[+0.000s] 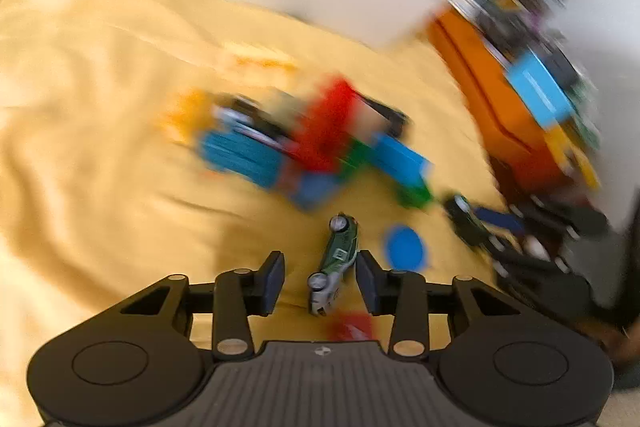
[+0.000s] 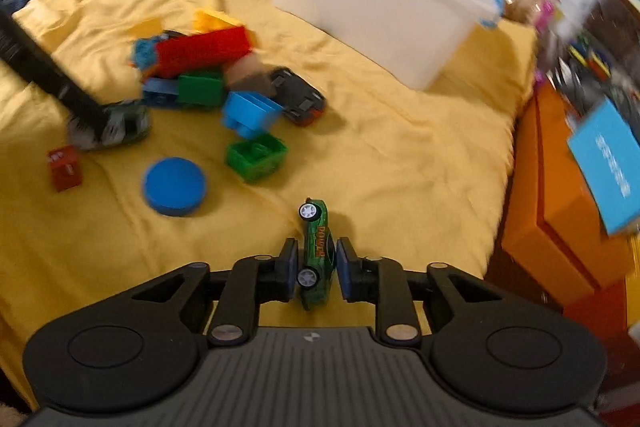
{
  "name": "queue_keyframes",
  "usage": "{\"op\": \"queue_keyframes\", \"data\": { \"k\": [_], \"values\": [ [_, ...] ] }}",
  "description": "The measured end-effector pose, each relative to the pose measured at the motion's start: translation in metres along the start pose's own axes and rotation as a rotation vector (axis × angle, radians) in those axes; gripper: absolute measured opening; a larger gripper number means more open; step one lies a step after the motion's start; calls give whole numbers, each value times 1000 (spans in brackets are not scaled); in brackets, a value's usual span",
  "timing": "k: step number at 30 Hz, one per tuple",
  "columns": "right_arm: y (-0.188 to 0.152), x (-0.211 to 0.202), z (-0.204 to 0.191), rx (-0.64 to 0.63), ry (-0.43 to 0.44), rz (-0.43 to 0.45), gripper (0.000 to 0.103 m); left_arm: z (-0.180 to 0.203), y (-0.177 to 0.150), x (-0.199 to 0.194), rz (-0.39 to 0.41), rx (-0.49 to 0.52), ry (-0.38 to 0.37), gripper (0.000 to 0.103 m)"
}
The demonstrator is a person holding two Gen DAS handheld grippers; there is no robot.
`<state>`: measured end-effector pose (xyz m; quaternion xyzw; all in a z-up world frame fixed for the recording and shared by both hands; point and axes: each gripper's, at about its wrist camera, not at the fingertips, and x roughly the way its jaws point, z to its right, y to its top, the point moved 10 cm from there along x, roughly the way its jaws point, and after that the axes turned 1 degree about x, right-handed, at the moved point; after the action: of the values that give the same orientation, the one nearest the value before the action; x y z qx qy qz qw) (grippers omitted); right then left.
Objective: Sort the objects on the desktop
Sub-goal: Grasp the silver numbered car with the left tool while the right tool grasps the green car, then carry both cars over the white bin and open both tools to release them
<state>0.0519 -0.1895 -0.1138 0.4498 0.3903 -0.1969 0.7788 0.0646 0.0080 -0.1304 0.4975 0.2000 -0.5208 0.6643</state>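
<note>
1. Lying on its side between the pads of the right gripper (image 2: pixel 317 269), a bright green toy car (image 2: pixel 316 255) shows white wheels and orange lettering; small gaps show at both pads, so the jaws stand slightly parted around it and do not clamp it.
2. The left gripper (image 1: pixel 320 281) is spread wider around a grey-green toy car (image 1: pixel 335 265), also on its side on the yellow cloth (image 1: pixel 100 147), with clear space at each pad.
3. Just beyond lie a blue disc (image 2: pixel 175 185), a small red cube (image 2: pixel 64 167) and a green brick (image 2: pixel 256 155), each apart on open cloth.
4. Farther on, a brick pile (image 2: pixel 200 67) of red, blue, green and yellow pieces sits beside a dark toy car (image 2: pixel 298 95).
5. A white bin (image 2: pixel 380 15) stands at the far edge; open cloth lies between it and the pile.
6. To the right the cloth ends at an orange box (image 2: pixel 552 227).
7. The left view is heavily blurred, so the pile there reads only as colour; clutter at the far right is unreadable.
</note>
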Motion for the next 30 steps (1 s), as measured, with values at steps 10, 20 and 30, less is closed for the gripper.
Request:
{"op": "queue_keyframes", "data": {
  "k": [10, 20, 30],
  "values": [
    [6, -27, -16, -19, 37, 67, 35, 2, -2, -32, 74, 74, 23, 56],
    [-7, 11, 12, 379, 163, -58, 48, 38, 0, 14, 41, 300, 156, 58],
    [-9, 5, 2, 258, 184, -43, 34, 50, -8, 20, -28, 430, 206, 34]
  ]
}}
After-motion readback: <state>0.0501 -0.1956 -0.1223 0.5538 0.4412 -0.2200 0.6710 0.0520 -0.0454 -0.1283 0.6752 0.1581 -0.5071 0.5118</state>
